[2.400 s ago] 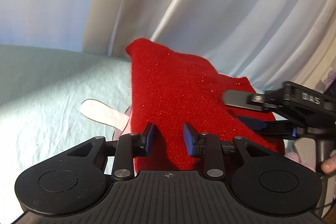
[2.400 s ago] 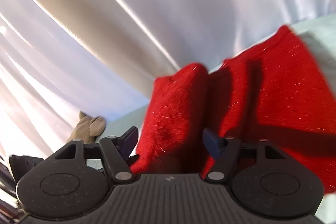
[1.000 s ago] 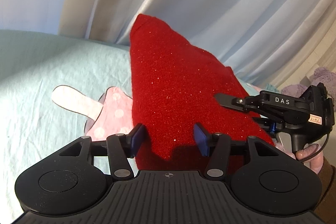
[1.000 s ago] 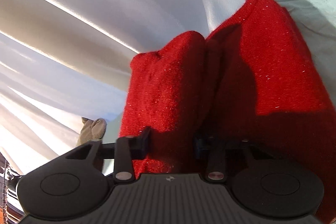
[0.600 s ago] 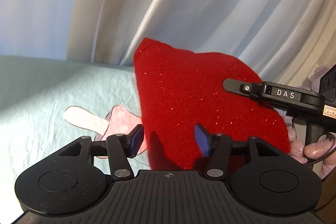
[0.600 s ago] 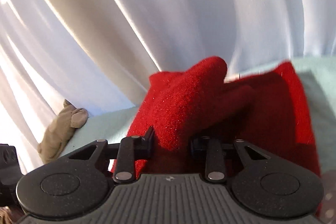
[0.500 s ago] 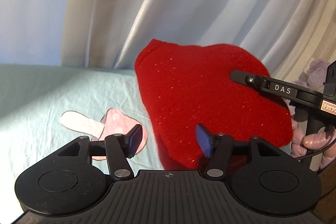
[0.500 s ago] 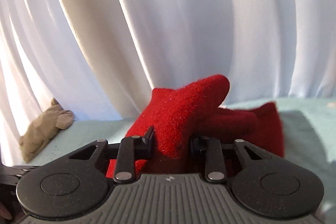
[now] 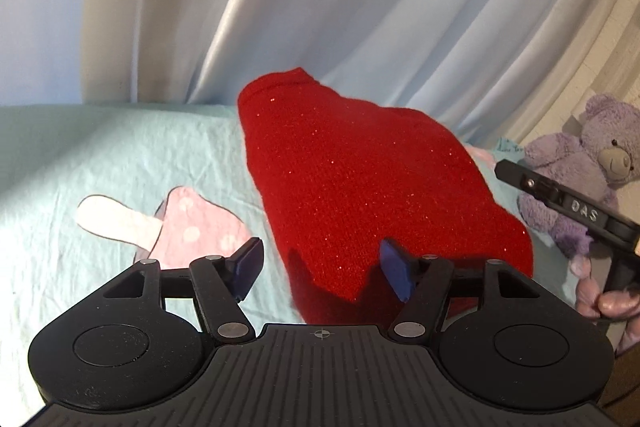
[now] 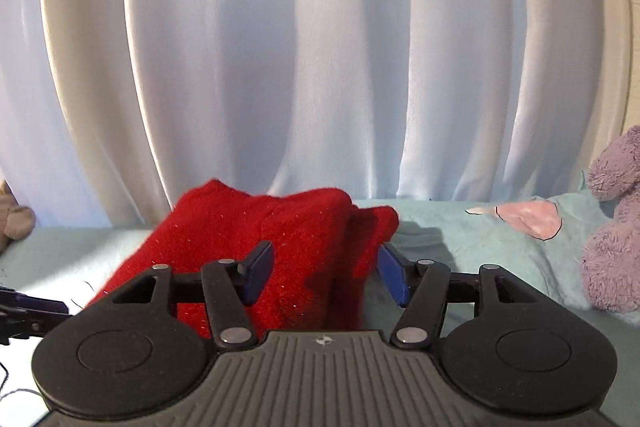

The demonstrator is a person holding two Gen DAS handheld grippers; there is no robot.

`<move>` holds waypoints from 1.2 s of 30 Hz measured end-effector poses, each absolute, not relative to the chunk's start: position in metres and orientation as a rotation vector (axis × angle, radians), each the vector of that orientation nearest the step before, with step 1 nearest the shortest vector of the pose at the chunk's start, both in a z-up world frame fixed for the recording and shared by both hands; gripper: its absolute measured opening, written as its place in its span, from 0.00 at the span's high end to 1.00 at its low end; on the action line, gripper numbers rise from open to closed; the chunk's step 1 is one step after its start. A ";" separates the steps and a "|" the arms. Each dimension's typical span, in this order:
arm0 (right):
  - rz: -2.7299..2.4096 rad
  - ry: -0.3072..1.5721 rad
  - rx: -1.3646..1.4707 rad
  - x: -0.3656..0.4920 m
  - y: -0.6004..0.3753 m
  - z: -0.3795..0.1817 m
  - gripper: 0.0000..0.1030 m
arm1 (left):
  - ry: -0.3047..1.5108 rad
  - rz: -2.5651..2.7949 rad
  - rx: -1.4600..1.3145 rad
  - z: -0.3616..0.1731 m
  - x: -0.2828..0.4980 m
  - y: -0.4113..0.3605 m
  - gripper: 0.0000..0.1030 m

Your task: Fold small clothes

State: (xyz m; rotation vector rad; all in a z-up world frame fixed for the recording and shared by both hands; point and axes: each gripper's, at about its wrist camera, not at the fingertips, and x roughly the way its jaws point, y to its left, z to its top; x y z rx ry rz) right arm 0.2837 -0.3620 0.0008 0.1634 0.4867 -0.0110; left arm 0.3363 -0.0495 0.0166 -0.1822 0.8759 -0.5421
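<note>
Glittery red sweater (image 9: 360,187), pale aqua sheet (image 9: 100,147), lilac teddy (image 9: 580,163), perhaps white curtain (image 10: 320,67)

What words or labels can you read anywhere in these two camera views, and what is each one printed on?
"DAS": raised letters on the side of the right gripper, seen in the left wrist view.
A small label at the frame's right edge on that same gripper is cut off, so it cannot be read.
The right wrist view shows no readable text.

bright backlit daylight, sharp (fisheye-bent edges).
</note>
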 end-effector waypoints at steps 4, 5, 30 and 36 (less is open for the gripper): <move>0.127 0.529 0.185 0.284 -0.347 -0.008 0.88 | 0.904 -0.579 -0.229 0.009 0.342 -0.060 0.32; 0.142 0.571 0.175 0.290 -0.341 -0.017 0.91 | 0.917 -0.590 -0.220 0.005 0.343 -0.064 0.31; 0.341 0.835 0.857 0.368 -0.450 -0.104 0.29 | 1.147 -0.736 -0.751 -0.069 0.451 -0.045 0.06; 0.377 0.819 0.919 0.380 -0.445 -0.117 0.31 | 1.120 -0.743 -0.786 -0.078 0.453 -0.053 0.23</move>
